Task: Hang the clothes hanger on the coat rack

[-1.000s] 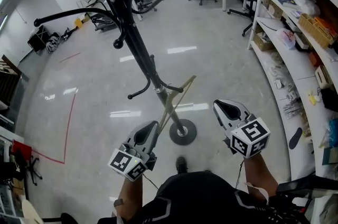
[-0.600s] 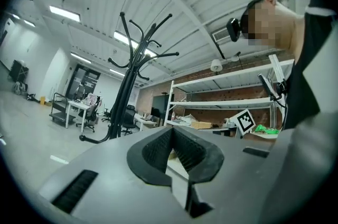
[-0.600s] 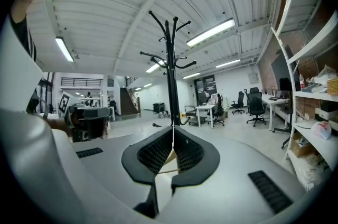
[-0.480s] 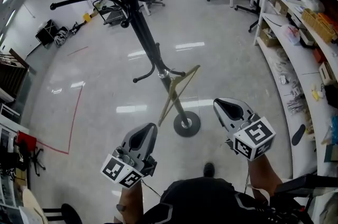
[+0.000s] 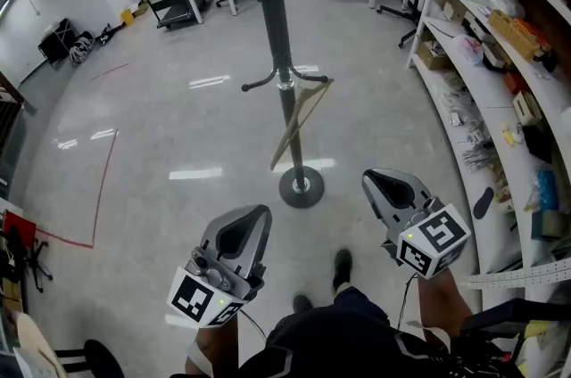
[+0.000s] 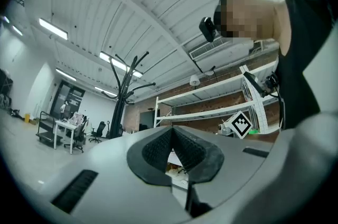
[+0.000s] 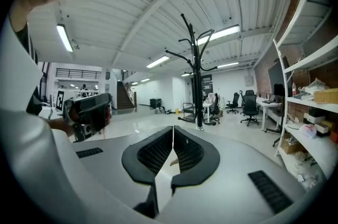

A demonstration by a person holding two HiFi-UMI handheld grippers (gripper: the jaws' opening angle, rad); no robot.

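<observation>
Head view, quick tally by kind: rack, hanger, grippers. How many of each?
coat rack: 1
clothes hanger: 1
grippers: 2 (left gripper, right gripper, jaws shut on both)
Total: 4

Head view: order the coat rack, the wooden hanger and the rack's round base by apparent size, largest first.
1. Coat rack, top cut off by the frame.
2. Wooden hanger, hanging on it.
3. Round base, narrower than the hanger is long.

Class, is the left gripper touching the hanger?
Apart. Head view shows open floor between the left gripper and the hanger hanging on the rack.
</observation>
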